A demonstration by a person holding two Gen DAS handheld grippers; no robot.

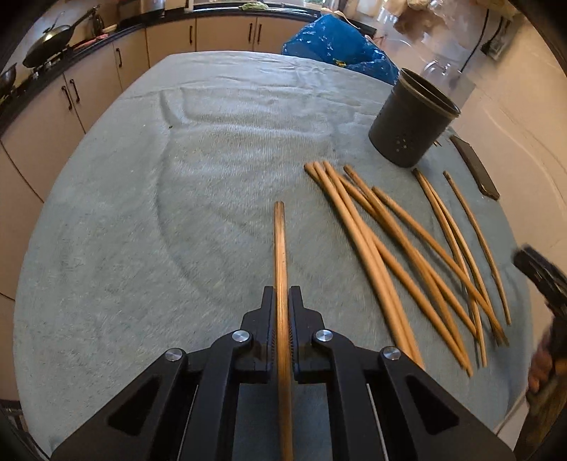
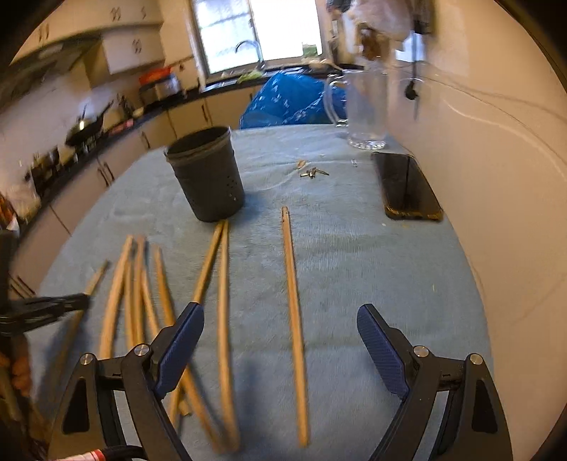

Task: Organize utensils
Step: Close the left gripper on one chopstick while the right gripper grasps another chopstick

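Left claw (image 1: 282,305): pinching one long tan wooden chopstick (image 1: 280,248), nearest the camera.
Right claw (image 2: 280,340): spread, empty.
Dark perforated cylindrical holder (image 1: 411,120): apparently empty.
Remaining: loose wooden chopsticks (image 1: 389,241) scattered on blue-grey cloth-covered worktop (image 1: 159,212), none stowed yet.

Daylight pours through a blown-out window (image 2: 258,32), leaving soft shadows. Motion blur smears the chopsticks (image 2: 223,319) and kitchen background; fisheye bends edges, corners fall black.

Nine wooden chopsticks (image 1: 368,244), one dark holder (image 1: 413,118), one glass jug (image 2: 365,106), one phone (image 2: 405,186)
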